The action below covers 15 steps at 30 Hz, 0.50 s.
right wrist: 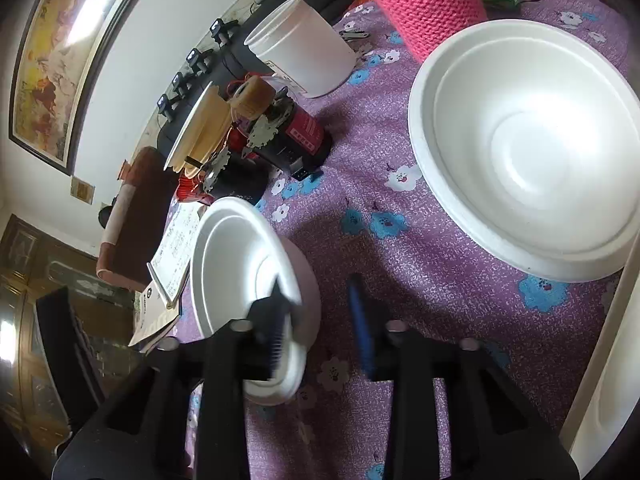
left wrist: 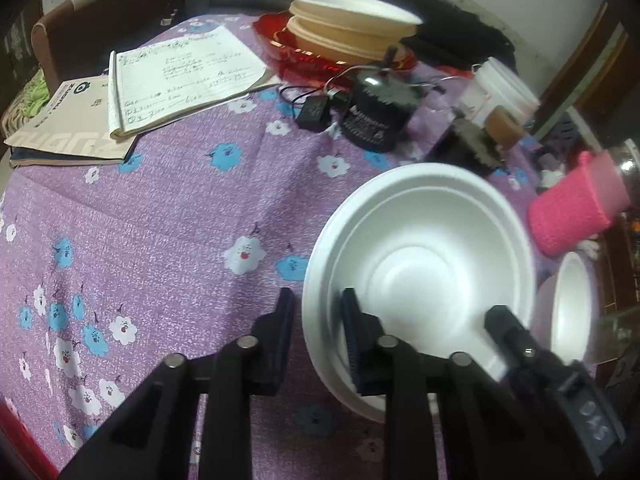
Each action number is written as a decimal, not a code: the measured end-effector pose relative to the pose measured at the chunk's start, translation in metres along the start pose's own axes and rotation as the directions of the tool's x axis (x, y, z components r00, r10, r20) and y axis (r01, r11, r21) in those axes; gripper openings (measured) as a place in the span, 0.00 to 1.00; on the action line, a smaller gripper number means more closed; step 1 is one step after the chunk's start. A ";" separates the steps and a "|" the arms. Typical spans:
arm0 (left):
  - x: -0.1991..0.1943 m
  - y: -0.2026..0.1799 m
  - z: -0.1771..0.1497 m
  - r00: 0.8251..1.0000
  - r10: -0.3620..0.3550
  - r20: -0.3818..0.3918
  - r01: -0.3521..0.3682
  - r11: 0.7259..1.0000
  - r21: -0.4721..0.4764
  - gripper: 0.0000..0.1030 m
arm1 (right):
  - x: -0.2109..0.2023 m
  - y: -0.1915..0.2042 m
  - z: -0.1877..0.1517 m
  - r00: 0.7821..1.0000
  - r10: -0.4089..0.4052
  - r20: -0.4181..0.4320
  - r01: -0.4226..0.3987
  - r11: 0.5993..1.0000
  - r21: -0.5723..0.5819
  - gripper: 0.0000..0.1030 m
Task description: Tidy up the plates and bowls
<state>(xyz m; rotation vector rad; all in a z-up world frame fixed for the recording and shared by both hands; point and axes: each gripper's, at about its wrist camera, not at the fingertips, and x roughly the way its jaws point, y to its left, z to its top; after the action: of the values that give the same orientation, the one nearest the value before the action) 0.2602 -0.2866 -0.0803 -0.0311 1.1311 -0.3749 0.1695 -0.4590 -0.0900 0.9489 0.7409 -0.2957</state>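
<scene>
The left tongs (left wrist: 316, 334) are spread around the near rim of a white foam bowl (left wrist: 424, 256), one finger outside it and one inside, with the bowl on the purple flowered surface (left wrist: 160, 216). The right tongs (right wrist: 316, 320) are also spread; their left finger crosses the rim of a smaller, tilted white bowl (right wrist: 236, 264). A larger white plate (right wrist: 528, 152) lies well to their right.

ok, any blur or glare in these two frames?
Left wrist: other gripper at lower right smeared; white bowl interior near washed out. Right wrist: small bowl and finger on its rim motion-blurred; window glare on painting. Both fisheye-bent.
</scene>
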 end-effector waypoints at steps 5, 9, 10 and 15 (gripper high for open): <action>-0.005 -0.002 -0.001 1.000 0.008 0.014 -0.009 1.000 0.009 0.12 | -0.006 0.006 -0.002 0.999 -0.005 0.034 0.006 0.999 -0.032 0.10; -0.005 -0.002 -0.001 1.000 0.012 0.017 -0.012 1.000 0.010 0.12 | -0.008 0.007 -0.002 0.999 -0.005 0.041 0.007 0.999 -0.040 0.08; -0.005 -0.003 -0.001 1.000 0.011 0.017 -0.011 1.000 0.011 0.11 | -0.008 0.007 -0.001 0.999 0.000 0.041 0.002 0.999 -0.034 0.08; -0.011 -0.003 -0.003 1.000 0.009 0.023 -0.009 1.000 0.008 0.12 | -0.012 0.008 -0.001 0.999 0.013 0.042 -0.011 0.999 -0.034 0.08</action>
<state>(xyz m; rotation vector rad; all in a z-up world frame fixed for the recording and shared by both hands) 0.2528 -0.2852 -0.0715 -0.0236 1.1065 -0.3702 0.1644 -0.4551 -0.0770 0.9119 0.6989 -0.2909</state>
